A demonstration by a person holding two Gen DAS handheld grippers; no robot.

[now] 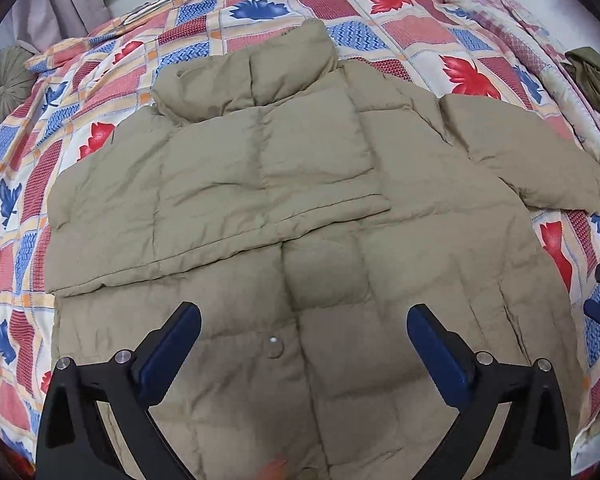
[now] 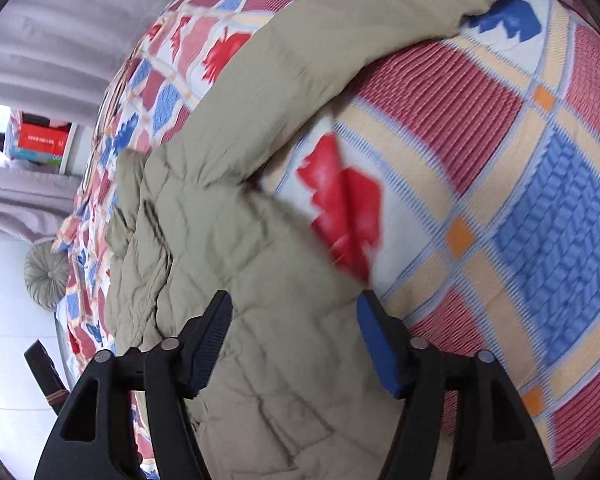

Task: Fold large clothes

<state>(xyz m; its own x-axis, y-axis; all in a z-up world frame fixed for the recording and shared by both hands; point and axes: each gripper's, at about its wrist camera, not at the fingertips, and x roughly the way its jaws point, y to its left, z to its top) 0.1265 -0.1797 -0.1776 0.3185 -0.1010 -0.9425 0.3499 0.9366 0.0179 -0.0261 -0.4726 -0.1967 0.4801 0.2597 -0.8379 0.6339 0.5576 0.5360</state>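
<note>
Item: khaki quilted puffer jacket, lying flat on the bed over a patchwork quilt w/ red and blue leaf print. Collar points to far side of bed, hem toward me.

Step in hand, my judgement: sleeve folds. Jacket's left-side sleeve lies folded across the chest, cuff edge approx. mid-body. Other sleeve is out to the side on the quilt, not yet folded. So task is partway; body fold not begun.

Left gripper: spread wide, nothing betw. the blue pads. It hangs above the lower front panel, near the clear snap button. Contact w/ fabric: cannot tell; looks apart.

Right gripper: moderately open, empty. It sits over the jacket's side edge just below the outstretched sleeve, where fabric meets quilt. That view is motion-blurred, so whether a pad touches fabric I cannot tell.

Next move, as I judge it: right gripper travels out along the sleeve, pinches near the cuff end, carries it across the chest onto the folded sleeve. Padded fabric is bulky; needs a deep bite or it slips.

Also noted: round grey-green pleated cushion at far left bed edge.
</note>
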